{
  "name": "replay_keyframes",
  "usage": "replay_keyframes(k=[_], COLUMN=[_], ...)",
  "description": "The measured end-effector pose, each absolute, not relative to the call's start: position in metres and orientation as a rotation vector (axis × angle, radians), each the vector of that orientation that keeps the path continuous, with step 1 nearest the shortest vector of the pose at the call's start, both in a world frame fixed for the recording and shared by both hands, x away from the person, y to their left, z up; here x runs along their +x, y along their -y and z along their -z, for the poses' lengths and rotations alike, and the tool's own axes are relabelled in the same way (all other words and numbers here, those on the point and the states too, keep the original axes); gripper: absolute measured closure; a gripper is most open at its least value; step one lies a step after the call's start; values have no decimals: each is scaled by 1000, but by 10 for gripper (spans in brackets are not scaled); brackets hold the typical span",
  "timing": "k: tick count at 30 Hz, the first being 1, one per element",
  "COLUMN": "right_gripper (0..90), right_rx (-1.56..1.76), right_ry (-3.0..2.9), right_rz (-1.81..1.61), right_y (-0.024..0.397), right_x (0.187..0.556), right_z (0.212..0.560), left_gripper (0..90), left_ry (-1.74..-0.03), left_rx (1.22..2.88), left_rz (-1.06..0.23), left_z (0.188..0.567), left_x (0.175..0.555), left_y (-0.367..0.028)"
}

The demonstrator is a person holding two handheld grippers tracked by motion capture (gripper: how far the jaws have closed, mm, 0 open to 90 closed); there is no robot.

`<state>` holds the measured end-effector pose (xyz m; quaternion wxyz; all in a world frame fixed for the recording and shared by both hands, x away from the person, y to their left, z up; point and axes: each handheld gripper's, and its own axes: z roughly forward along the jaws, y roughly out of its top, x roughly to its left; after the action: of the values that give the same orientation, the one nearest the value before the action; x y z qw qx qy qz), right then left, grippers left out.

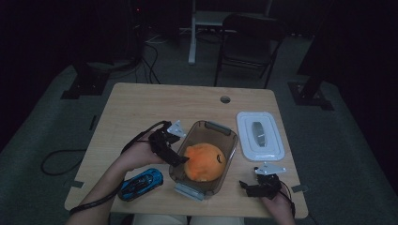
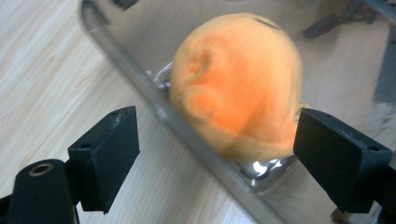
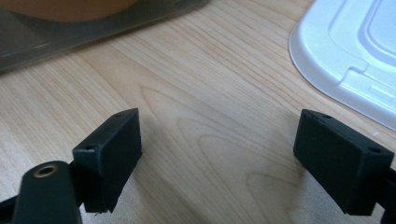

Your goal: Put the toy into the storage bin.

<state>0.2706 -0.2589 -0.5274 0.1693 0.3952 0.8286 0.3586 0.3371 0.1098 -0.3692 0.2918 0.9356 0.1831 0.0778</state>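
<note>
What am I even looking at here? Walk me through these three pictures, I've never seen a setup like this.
A person sits at a wooden table and holds a hand-held gripper in each hand. The high view looks down from above the person. The other two pictures come from small cameras riding on each gripper, looking out between its two black fingers.

On the table sit a clear plastic container with an orange plush toy inside, its white lid lying to the right, and a blue toy car near the person.

The left gripper is open at the container's edge, its fingers on either side of the toy without pressing it. The right gripper rests open over bare wood, holding nothing.
</note>
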Motion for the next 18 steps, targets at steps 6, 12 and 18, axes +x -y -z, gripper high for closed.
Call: replay_keyframes(k=[6,12,18], right_gripper=[147,147,147], right_rx=[1124,1123,1123], right_ry=[-2355,-2355,-2356], right_rz=[-1019,-1019,-1019], right_y=[259,259,259], right_x=[271,271,271], right_z=[527,527,527], left_gripper=[153,153,153], left_ry=[-524,-563,-581], left_rx=[2483,2473,2476], left_rz=[-225,-228,-229], left_z=[370,375,383], left_x=[332,327,321], left_y=[-128,-144,-156])
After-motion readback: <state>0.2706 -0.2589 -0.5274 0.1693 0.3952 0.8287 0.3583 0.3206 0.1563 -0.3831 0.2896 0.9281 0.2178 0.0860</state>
